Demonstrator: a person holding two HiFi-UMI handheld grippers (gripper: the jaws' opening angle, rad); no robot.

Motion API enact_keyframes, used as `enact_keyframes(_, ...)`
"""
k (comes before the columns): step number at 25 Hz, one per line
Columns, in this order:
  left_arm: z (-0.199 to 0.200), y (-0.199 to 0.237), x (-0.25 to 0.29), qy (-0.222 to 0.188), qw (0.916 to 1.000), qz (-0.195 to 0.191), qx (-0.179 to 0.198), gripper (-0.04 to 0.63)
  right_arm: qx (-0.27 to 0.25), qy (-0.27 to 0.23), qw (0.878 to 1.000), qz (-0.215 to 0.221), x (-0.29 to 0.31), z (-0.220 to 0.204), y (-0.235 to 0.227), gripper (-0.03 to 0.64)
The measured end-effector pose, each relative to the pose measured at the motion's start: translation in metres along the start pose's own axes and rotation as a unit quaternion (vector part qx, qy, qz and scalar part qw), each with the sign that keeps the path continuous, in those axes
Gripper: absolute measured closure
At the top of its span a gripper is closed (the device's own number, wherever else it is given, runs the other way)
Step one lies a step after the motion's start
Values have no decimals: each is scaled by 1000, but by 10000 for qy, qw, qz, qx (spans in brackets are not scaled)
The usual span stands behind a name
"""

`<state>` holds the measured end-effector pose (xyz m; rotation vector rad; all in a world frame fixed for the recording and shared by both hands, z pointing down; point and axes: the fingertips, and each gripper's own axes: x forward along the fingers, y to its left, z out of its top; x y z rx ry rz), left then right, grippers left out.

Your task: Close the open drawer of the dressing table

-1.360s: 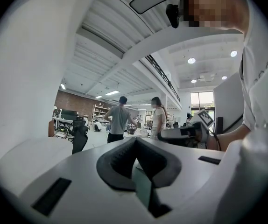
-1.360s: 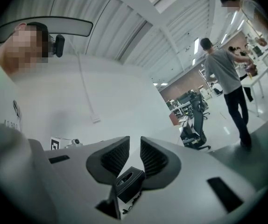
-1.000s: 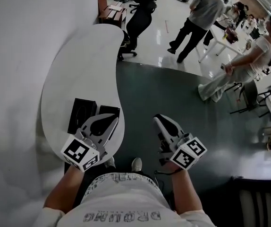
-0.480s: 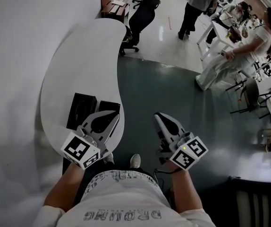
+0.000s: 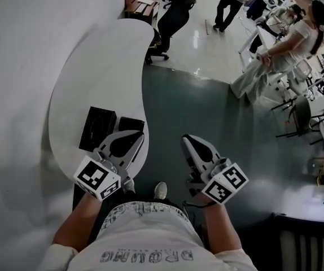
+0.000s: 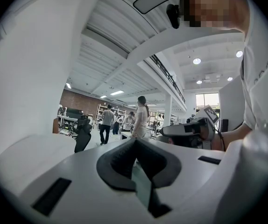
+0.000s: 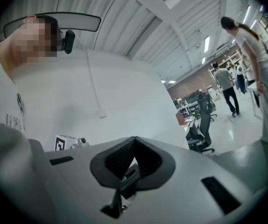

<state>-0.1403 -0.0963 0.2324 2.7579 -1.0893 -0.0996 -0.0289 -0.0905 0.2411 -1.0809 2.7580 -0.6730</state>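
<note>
The white, curved top of the dressing table [image 5: 94, 66] fills the left of the head view; no drawer shows plainly in any view. My left gripper [image 5: 135, 134] hangs over the table's near edge, level, with its jaws together and nothing between them [image 6: 136, 140]. My right gripper [image 5: 185, 138] is to the right of the table, above the dark floor, and is also shut and empty [image 7: 135, 138]. Each gripper shows at the side of the other's view: the right gripper [image 6: 190, 129] and the left gripper's marker cube [image 7: 66, 143].
Two black boxes [image 5: 98, 129] [image 5: 130, 124] lie on the table just beyond the left gripper. A black office chair [image 5: 170, 21] stands past the table's far end. People [image 5: 275, 55] stand and walk at the far right among desks and chairs. A white wall [image 5: 15, 95] runs along the left.
Both grippers stay about where they were. A person in a grey shirt has walked farther off at the top, and the head view has shifted slightly.
</note>
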Motion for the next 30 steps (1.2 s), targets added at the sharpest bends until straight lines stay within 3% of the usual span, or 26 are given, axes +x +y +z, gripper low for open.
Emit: enact_keyframes(30,-32,-6,11,27,9998,186,24,580,108,273,9996,5,-5,-31,-33,611)
